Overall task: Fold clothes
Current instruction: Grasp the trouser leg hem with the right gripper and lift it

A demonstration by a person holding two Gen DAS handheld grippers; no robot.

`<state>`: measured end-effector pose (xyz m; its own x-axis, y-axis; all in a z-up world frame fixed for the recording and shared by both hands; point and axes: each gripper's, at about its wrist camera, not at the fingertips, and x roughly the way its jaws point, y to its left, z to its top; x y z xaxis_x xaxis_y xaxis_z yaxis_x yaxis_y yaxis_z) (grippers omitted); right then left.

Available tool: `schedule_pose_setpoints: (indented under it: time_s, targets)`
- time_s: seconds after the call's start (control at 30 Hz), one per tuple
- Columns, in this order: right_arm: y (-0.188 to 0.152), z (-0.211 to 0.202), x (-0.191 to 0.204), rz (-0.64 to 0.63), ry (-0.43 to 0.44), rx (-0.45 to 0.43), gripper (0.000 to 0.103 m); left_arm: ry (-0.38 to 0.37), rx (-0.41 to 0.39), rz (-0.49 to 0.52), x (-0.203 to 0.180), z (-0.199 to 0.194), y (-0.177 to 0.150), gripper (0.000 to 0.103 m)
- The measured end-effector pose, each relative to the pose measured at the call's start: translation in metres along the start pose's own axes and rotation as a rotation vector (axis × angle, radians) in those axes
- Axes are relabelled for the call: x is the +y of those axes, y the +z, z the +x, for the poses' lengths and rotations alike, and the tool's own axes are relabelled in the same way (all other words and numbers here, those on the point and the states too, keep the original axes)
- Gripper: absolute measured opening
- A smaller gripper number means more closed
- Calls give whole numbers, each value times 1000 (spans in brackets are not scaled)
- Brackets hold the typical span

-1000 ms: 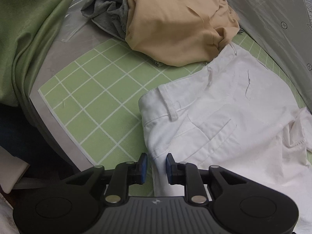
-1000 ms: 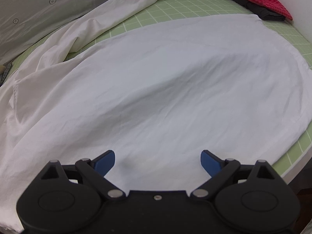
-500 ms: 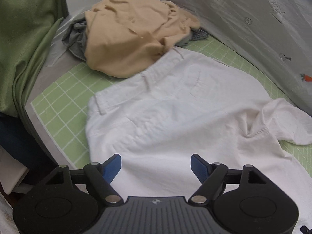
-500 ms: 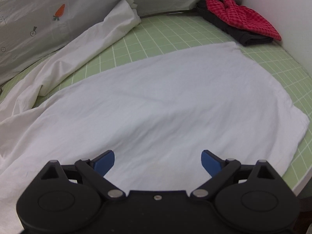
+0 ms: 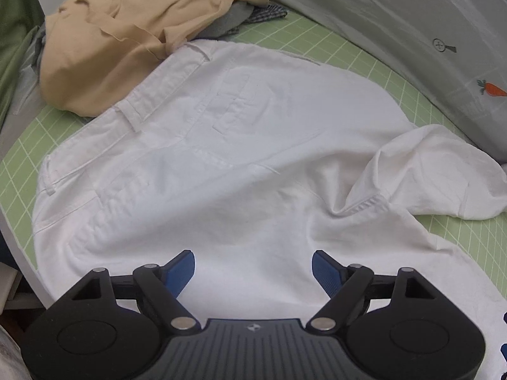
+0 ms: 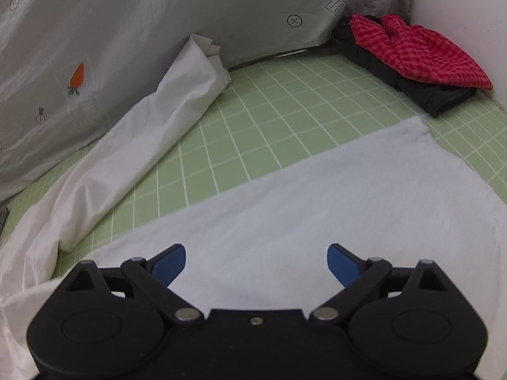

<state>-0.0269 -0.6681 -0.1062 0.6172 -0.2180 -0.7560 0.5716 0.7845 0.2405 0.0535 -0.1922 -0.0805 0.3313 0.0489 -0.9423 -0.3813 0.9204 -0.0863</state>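
Note:
White trousers (image 5: 228, 145) lie spread on the green grid mat (image 5: 19, 158), waistband to the left, back pockets up. One leg lies flat in the right wrist view (image 6: 317, 196); the other leg (image 6: 152, 133) is bunched along the grey backdrop. My left gripper (image 5: 253, 269) is open and empty above the seat of the trousers. My right gripper (image 6: 256, 262) is open and empty above the flat leg.
A tan garment (image 5: 126, 31) lies heaped over grey clothes (image 5: 240, 15) beyond the waistband. A folded red checked cloth (image 6: 418, 50) on a black one (image 6: 443, 98) sits in the far right corner. A grey printed sheet (image 6: 158, 15) forms the backdrop. Green fabric (image 5: 12, 31) hangs at left.
My left gripper has opened, letting go of the waistband corner, and drawn back and up over the trousers. My right gripper has lifted and tilted up, staying open.

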Motion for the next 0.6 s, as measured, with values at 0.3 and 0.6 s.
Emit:
schedule_pose_setpoints:
  time_s: [0.3, 0.6]
  targets:
    - [111, 81, 46, -3, 55, -21, 97, 56, 144, -71, -29, 67, 62, 83]
    - [185, 192, 141, -313, -32, -120, 87, 115, 173, -45, -41, 91, 64, 96]
